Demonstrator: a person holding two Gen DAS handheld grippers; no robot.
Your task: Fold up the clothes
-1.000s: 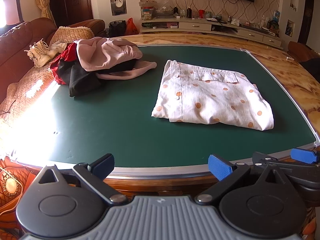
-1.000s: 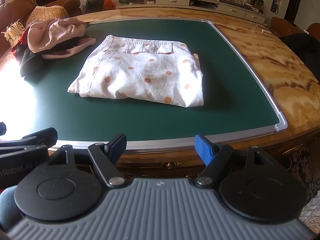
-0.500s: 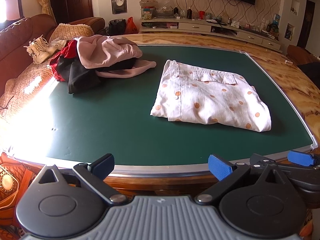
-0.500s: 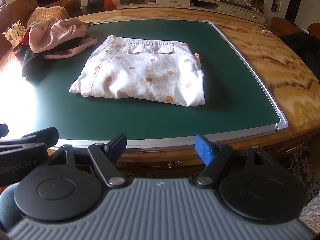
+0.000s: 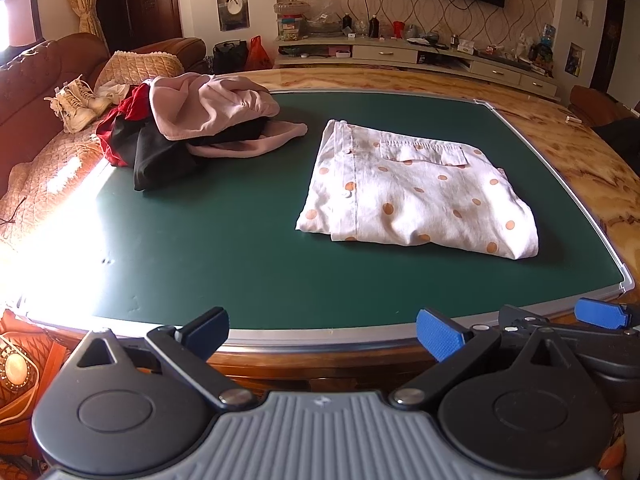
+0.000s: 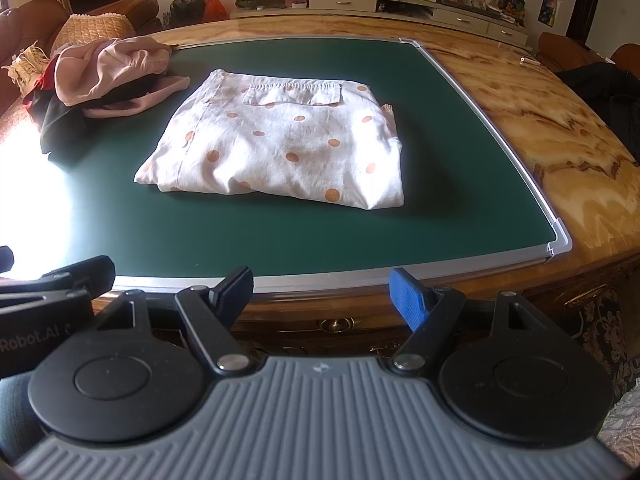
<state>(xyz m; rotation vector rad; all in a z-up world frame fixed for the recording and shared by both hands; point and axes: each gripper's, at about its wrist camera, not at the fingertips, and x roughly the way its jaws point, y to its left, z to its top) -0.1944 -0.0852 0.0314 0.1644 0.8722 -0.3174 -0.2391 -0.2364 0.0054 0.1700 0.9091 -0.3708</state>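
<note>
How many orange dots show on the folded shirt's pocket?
3 in the right wrist view, all on the shirt's pocket: one at its lower left, one nearer the lower middle, one at its right edge. More may be hidden in the folds.

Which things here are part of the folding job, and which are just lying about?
Part of the job:
- polka-dot shirt, folded on the green mat
- heap of unfolded clothes at the mat's far left
- left gripper and right gripper, both open and empty

Lying about:
- pale boots on the sofa
- clutter on the TV shelf
</note>
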